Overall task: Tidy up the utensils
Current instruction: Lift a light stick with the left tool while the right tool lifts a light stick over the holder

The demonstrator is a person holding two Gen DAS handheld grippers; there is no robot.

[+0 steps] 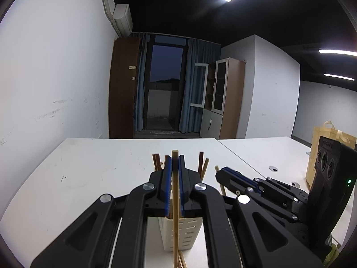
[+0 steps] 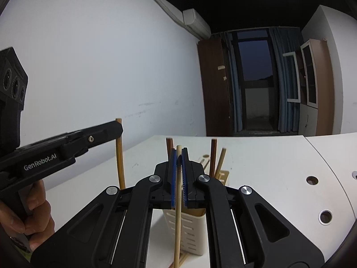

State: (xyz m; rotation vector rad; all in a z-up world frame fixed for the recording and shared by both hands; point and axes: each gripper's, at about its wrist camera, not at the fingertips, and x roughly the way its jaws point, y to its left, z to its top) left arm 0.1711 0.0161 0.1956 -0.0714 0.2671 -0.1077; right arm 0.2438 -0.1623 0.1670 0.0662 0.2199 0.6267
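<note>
Gripping one chopstick each, both tools are hovering just above the holder (image 1: 180, 232) on the white tabletop (image 1: 89, 167). The left tool (image 1: 175, 163) is clenching a bamboo chopstick (image 1: 175, 212) held nearly upright, and the right tool (image 2: 178, 154) is pinching a paler chopstick (image 2: 177, 212) the same way. Several sticks (image 2: 213, 156) are already standing in the holder. More are probably lying on the tabletop below, though the tools are hiding most of that. To do this well, each stick's lower tip should be steered over the holder's mouth, lowered between the standing sticks, and released only once inside, one tool at a time.
</note>
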